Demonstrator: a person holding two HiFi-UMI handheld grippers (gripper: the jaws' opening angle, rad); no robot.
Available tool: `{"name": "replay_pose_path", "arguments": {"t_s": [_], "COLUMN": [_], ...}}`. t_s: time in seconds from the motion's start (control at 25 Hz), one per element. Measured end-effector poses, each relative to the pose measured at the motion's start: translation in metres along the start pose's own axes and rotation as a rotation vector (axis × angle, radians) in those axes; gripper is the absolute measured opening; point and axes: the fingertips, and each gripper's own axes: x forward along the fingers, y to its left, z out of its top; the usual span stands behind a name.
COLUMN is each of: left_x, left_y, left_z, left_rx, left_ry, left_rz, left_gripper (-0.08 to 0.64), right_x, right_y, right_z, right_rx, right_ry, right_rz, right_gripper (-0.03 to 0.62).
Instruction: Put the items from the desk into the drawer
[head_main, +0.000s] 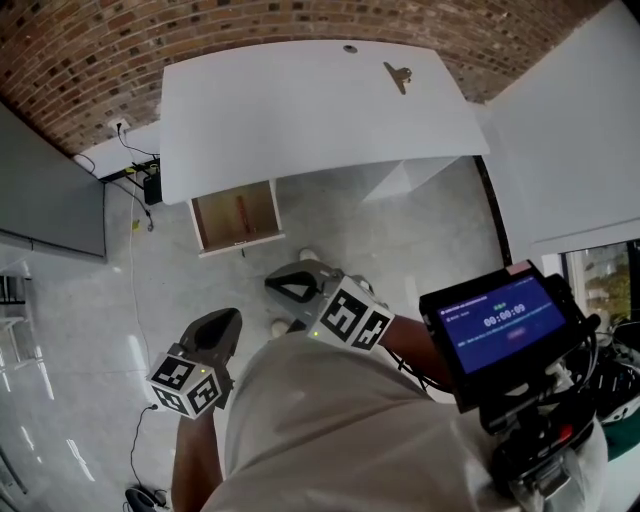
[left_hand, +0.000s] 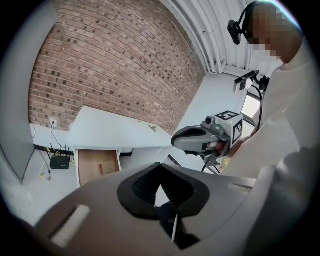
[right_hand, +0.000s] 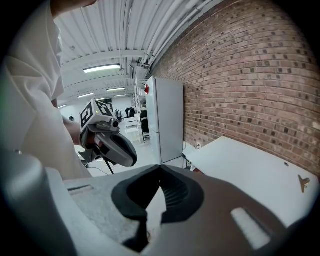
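Tools: your left tool (left_hand: 160, 167) and right tool (right_hand: 160, 170) both closed, empty | Item: clip (head_main: 398, 75) far right on bench (head_main: 300, 110); drawer (head_main: 215, 222) open, left | Risk: arriving closed, you could nudge clip off far edge.

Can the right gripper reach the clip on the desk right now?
Probably not yet: the right gripper hangs well short, with open floor between it and the clip. Nothing blocks the way.

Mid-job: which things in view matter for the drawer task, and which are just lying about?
Job:
- desk
- clip on the desk
- open drawer, red item inside
- left tool and right tool, both shut, empty

Lying about:
- router
- fridge
- timer screen
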Motion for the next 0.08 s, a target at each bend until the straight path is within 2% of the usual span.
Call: {"name": "replay_pose_path", "arguments": {"t_s": [0.08], "left_x": [0.0033], "left_y": [-0.0015], "left_z": [-0.002], "left_rx": [-0.003], "left_ry": [-0.003], "left_rz": [0.003], "left_gripper": [0.006], "right_x": [-0.0019], "right_y": [-0.001], "right_z": [-0.0023], "right_rx": [-0.006], "right_ry": [-0.002], "right_rz": [0.002], "right_gripper": [0.002]}}
